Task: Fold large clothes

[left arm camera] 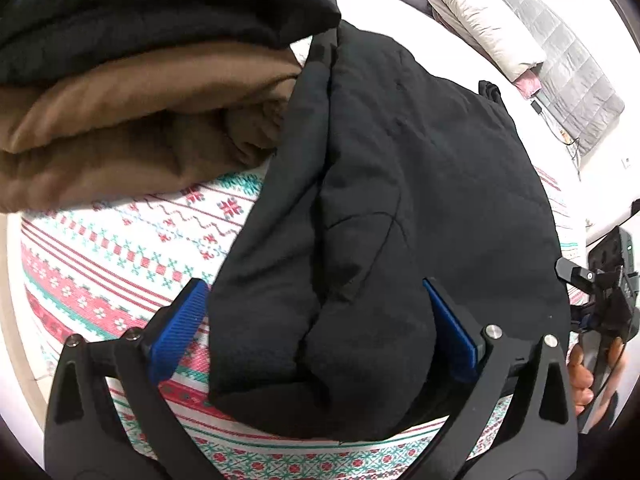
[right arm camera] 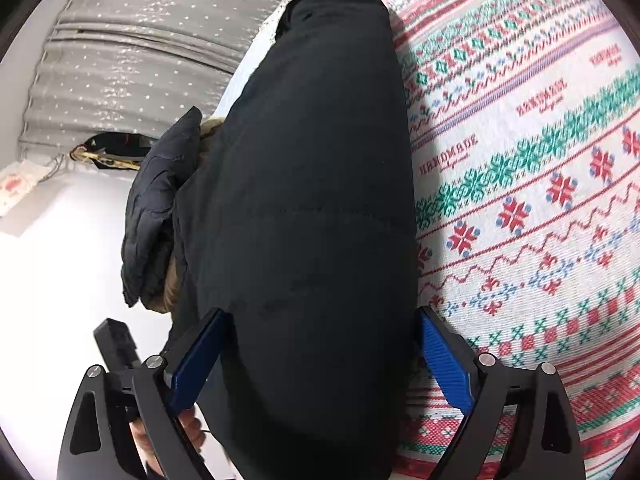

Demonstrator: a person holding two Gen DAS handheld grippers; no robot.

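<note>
Both tongs, left gripper (left arm camera: 316, 328) and right gripper (right arm camera: 320, 360), gape wide astride the folded black padded coat (left arm camera: 380, 200) at frame centre on the patterned woven bedspread (left arm camera: 120, 256), gripping nothing, so this fold looks finished, beside stacked brown and black folded garments (left arm camera: 140, 80) upper left.

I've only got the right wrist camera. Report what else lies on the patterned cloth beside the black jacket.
Observer: A folded brown garment lies by the black jacket on the patterned cloth.
Operator: Say what's on it.
Observer: A folded black garment lies on top of it.
Operator: Give me the left gripper's jaws.
Observer: The left gripper is open wide, with the jacket's near end between its blue pads.
</note>
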